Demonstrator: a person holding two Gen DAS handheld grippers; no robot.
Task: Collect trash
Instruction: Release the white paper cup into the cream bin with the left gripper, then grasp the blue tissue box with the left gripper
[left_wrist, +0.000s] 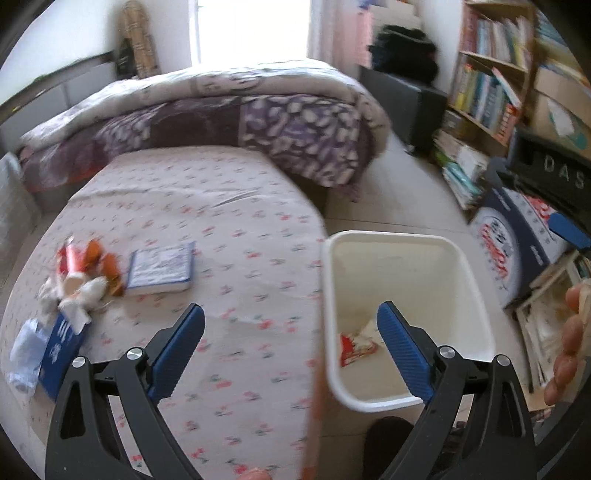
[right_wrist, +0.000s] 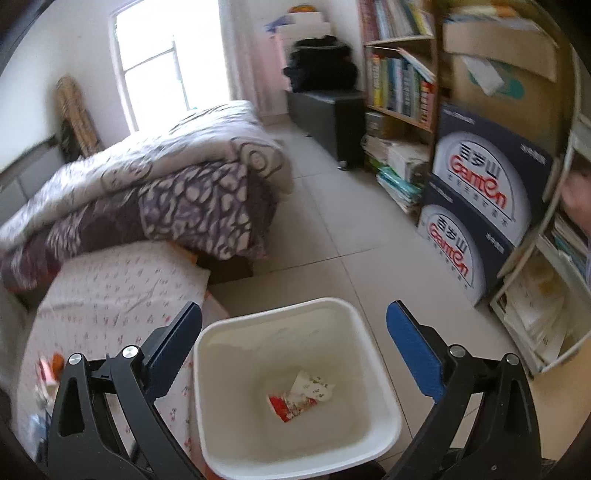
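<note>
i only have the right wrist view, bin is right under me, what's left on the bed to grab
Observer: The left wrist view shows a pile of crumpled white tissue and red-orange wrappers on the floral bedsheet.
Operator: anything else there
Observer: A blue-and-white book lies just right of the pile, and a blue tissue box sits nearer the camera.
Operator: left gripper carrying anything
Observer: No, the left gripper is open and empty, between the bed and the white plastic bin.
</note>
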